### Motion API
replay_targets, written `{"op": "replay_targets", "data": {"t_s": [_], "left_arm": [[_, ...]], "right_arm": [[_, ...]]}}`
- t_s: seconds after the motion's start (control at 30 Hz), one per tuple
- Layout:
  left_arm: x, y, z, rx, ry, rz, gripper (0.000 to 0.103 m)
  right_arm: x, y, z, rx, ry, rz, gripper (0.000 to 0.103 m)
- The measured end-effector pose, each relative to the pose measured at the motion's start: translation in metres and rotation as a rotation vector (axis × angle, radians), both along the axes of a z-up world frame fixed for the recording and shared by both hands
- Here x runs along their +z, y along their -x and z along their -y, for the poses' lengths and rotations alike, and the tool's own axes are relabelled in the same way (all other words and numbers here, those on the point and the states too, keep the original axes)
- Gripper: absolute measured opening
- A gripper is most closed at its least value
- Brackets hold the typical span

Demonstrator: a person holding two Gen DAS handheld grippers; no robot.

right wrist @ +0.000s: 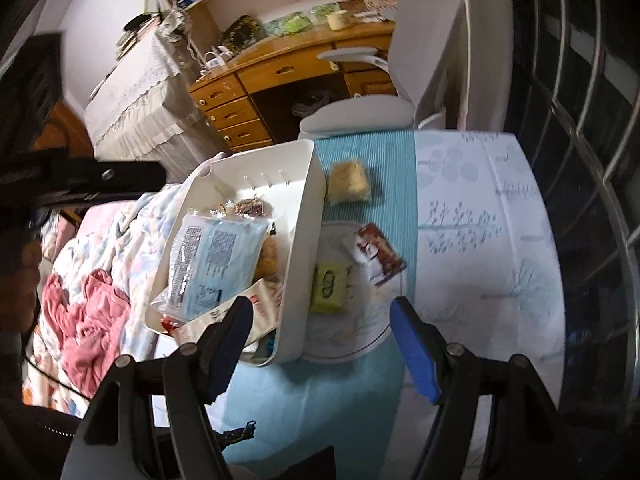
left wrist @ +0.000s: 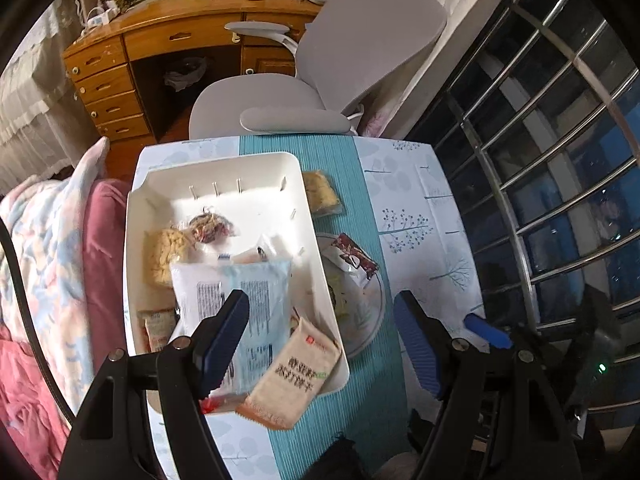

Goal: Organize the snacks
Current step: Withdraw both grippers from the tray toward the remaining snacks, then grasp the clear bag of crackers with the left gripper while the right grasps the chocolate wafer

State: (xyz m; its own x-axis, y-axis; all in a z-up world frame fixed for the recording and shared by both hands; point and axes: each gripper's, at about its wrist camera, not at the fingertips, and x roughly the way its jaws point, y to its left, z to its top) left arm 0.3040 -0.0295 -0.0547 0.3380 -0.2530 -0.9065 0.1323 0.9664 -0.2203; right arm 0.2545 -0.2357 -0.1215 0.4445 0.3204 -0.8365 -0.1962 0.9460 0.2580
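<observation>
Both claws stand open and empty: the left claw [left wrist: 320,340] hangs over the near end of the white bin [left wrist: 140,240], the right claw [right wrist: 320,344] over the bin's near corner and the plate [right wrist: 360,344].

The bin sits on the worktop [right wrist: 480,208] and already holds several packets, the pale blue bag [left wrist: 240,292] on top and a beige sachet [left wrist: 296,376] lying over its near rim. Three snacks lie outside it: a green packet [right wrist: 329,289] and a brown-red wrapper [right wrist: 380,254] on the plate, and a clear bag of yellow noodle-like snack [right wrist: 349,182] on the teal runner beyond.

Assessment: all three appear light, soft film packs, crinkly and likely slippery, contents probably brittle. Recommend pinching each across its short width near a sealed edge, with light pressure. The beige sachet looks liable to slide off the rim.
</observation>
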Motion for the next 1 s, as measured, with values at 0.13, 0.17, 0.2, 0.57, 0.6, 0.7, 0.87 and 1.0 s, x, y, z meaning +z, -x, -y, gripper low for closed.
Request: {"op": "replay_targets", "data": {"t_s": [0.13,0.17,0.2,0.57,0.6,0.7,0.87,1.0], "left_arm": [[-0.007,-0.026,0.020,-0.034,-0.044,-0.021,0.077],[-0.011,-0.035,0.027,-0.057,-0.059,-0.031,0.077],[-0.013,-0.040,0.031,-0.071,-0.068,-0.037,0.077],[-0.069,-0.119,0.097,-0.292,-0.270,-0.110,0.077],[-0.073,-0.123,0.102,-0.305,-0.285,-0.115,0.077],[-0.092,-0.140,0.115,-0.350,-0.354,-0.141,0.077],[-0.118,-0.168,0.134,-0.417,-0.444,-0.143,0.077],[-0.138,-0.181,0.149,-0.480,-0.501,-0.152,0.082]], "right_arm": [[-0.003,-0.011,0.007,0.064,0.004,0.029,0.072],[-0.004,-0.014,0.008,0.082,0.012,0.043,0.072],[-0.006,-0.017,0.010,0.097,0.015,0.052,0.072],[-0.052,-0.045,0.014,0.161,0.112,0.176,0.072],[-0.057,-0.047,0.013,0.165,0.119,0.186,0.072],[-0.074,-0.050,0.009,0.168,0.151,0.214,0.072],[-0.103,-0.057,-0.001,0.180,0.169,0.216,0.072],[-0.121,-0.062,-0.011,0.207,0.225,0.228,0.071]]}}
